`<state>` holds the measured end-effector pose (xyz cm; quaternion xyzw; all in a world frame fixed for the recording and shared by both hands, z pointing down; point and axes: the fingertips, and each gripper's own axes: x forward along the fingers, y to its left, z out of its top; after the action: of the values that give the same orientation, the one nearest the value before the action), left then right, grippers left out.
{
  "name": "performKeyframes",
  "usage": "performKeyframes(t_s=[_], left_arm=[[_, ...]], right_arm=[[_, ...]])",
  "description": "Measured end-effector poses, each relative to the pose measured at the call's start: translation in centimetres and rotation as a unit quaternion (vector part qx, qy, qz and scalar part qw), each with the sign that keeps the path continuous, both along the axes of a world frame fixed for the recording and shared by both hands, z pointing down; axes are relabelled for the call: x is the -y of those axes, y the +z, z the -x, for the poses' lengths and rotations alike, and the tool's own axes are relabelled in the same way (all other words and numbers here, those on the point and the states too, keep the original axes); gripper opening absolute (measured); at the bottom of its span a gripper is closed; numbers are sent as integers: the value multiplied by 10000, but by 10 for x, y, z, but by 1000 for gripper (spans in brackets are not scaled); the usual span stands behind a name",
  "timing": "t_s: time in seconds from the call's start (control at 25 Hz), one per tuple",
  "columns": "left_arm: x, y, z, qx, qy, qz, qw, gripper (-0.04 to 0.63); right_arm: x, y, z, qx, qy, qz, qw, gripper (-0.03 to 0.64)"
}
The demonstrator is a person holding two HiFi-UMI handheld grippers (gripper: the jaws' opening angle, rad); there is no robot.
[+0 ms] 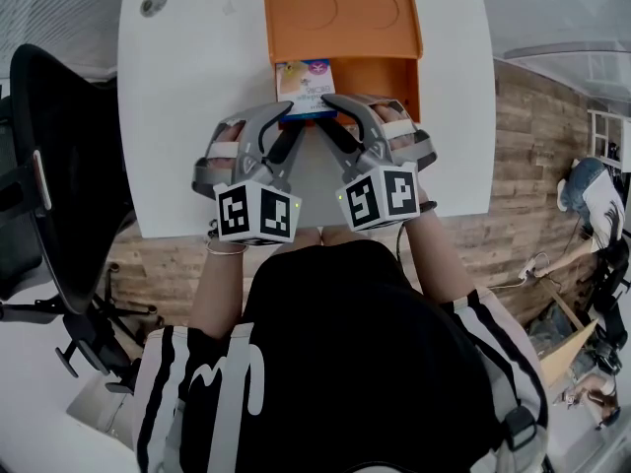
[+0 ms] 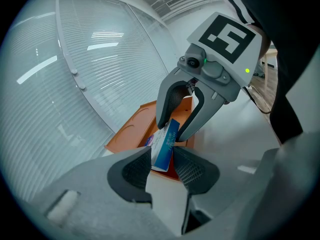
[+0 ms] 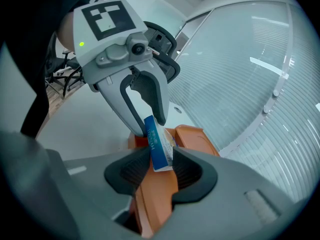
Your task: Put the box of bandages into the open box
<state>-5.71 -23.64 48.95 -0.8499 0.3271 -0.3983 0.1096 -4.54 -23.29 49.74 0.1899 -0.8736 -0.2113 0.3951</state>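
Where white table [image 1: 187, 136] is seen beneath fingers, orange open box [image 1: 340, 28] is set just beyond fingertips, lid folded back. Left gripper [image 2: 162, 166] and right gripper [image 3: 161, 166]: jaws moderately spread, each pair clamped on box of bandages [image 1: 306, 85] from opposite sides. Bandage carton held tilted between both sets of pads, over tray. Placing step judged in hand. Next: carton to be lowered into tray, both grips then eased.

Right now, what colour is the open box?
The open box is orange; the head view shows it best.
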Motion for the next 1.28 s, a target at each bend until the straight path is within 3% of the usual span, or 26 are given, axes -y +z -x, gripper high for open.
performKeyframes(t_s=[0.72, 1.28], left_arm=[[6, 2, 0, -226, -221, 212, 9993, 181], [-2, 7, -1, -166, -210, 312, 9992, 193]], right_arm=[[5, 5, 1, 168, -19, 72, 9998, 146], [-4, 4, -1, 221, -80, 180, 9996, 187]])
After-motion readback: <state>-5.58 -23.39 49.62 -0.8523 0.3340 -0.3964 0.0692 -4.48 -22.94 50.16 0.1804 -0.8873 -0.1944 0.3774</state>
